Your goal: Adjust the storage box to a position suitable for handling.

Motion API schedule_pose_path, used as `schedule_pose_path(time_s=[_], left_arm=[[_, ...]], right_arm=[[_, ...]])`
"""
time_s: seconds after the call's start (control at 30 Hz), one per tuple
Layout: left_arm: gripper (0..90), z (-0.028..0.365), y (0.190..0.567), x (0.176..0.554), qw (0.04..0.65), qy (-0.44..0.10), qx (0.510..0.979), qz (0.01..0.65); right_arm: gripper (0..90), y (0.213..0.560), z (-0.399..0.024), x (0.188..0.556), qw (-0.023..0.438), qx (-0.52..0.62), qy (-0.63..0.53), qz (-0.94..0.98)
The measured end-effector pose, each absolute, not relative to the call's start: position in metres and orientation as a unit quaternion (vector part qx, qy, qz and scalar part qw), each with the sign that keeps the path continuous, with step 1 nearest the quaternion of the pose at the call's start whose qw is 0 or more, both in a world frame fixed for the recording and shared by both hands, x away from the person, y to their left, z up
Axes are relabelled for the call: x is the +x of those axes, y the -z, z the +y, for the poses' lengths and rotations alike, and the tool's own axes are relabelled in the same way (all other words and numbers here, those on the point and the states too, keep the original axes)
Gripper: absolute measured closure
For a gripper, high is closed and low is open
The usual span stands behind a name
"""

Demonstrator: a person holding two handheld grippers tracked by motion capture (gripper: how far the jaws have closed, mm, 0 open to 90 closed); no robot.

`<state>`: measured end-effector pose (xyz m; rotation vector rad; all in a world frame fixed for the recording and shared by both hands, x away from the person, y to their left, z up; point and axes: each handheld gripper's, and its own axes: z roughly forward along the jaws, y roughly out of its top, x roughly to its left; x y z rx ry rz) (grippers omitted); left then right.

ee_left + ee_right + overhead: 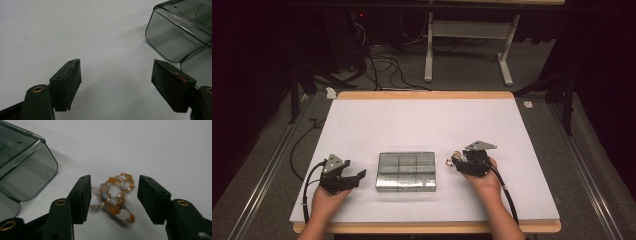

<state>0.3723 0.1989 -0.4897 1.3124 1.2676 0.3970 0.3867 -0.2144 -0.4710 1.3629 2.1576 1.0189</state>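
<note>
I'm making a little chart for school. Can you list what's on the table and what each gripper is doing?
table: white top
box: clear, with compartments, lid shut, in the middle
bracelet: orange and white beads, right of the box
left gripper: open, nothing between its jaws, beside the box
right gripper: jaws either side of the bracelet, not yet pressing

Dim room, lit white desk [422, 120]
Grey carpet floor [462, 75] lying behind; cables [382, 65] trailing near white table frame [467, 35].

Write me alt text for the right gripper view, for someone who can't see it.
A beaded bracelet of orange, white and grey beads lies on a white table between the open black jaws of the right gripper, one bead touching a pad. A smoky clear plastic box sits at upper left.
</note>
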Motion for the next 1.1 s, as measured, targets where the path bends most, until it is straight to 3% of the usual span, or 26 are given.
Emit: schedule_pose_path(time_s=[0.27, 0.4, 0.5, 1.1], left_arm=[[24.8, 0.199, 0.49, 0.372, 0.593, -0.172, 0.57, 0.542], [25.2, 0.198, 0.49, 0.372, 0.593, -0.174, 0.569, 0.542], [25.5, 0.198, 0.49, 0.371, 0.594, -0.176, 0.57, 0.539], [28.8, 0.199, 0.49, 0.371, 0.597, -0.174, 0.57, 0.537]], right_arm=[[53.9, 0.479, -0.207, 0.39, 0.204, 0.479, -0.333, 0.786], [73.0, 0.478, -0.213, 0.388, 0.205, 0.476, -0.335, 0.787], [80.8, 0.478, -0.218, 0.384, 0.199, 0.475, -0.338, 0.788], [81.4, 0.476, -0.283, 0.328, 0.21, 0.504, -0.33, 0.77]])
